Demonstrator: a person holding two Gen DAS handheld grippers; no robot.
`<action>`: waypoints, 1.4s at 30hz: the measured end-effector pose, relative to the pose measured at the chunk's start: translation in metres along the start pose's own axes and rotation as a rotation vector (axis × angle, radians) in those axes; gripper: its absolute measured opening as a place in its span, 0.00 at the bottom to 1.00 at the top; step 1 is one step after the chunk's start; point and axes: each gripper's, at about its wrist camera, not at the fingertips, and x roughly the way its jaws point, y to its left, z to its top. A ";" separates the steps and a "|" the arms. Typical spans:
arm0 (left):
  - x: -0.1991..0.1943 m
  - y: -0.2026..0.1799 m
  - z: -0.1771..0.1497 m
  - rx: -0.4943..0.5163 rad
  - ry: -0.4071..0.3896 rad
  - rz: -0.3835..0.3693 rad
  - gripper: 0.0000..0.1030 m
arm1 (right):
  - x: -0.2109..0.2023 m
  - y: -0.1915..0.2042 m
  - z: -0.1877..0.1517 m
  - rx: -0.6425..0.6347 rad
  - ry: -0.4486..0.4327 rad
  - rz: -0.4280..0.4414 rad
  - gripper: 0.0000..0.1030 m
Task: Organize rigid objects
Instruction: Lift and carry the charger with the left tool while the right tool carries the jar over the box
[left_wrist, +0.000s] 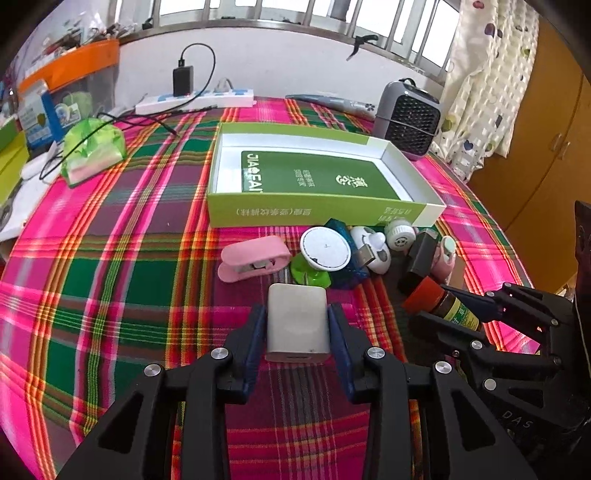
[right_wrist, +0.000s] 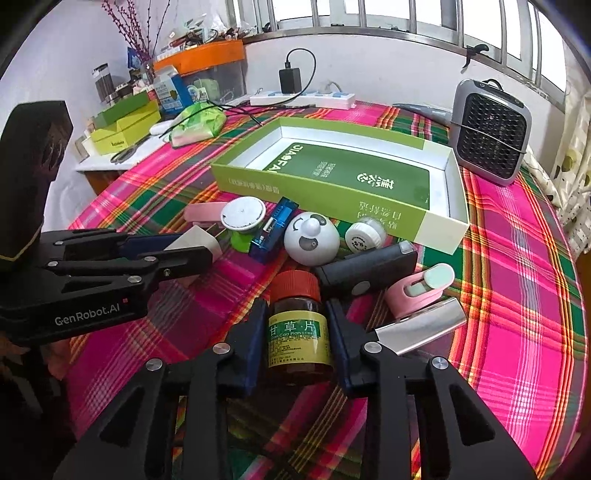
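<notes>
with the left gripper (left_wrist: 297, 325) clamped on the charger (left_wrist: 297, 321) and the right gripper (right_wrist: 297, 332) on the bottle (right_wrist: 298, 325), lift both straight up, then lower them into the 1 empty box (left_wrist: 317, 212).

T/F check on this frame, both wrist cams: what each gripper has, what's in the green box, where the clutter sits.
1. The left gripper has its pads on a white rectangular block. True.
2. The right gripper is closed on the pink stapler. False: it clamps a brown pill bottle with a red cap; the pink stapler lies loose on the plaid cloth.
3. The green box already holds several small items. False: only its green printed insert shows inside.
4. The panda-faced white gadget lies outside the box, near its front wall. True.
5. A grey fan heater stands behind the box. True.
</notes>
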 end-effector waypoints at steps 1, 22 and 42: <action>-0.002 -0.001 0.001 0.004 -0.004 -0.002 0.32 | -0.002 0.001 0.000 0.001 -0.005 0.002 0.33; -0.016 0.004 0.070 0.048 -0.099 -0.008 0.32 | -0.033 -0.034 0.056 0.042 -0.120 -0.093 0.33; 0.022 0.025 0.105 0.050 -0.072 0.000 0.31 | 0.020 -0.094 0.096 0.133 -0.056 -0.145 0.33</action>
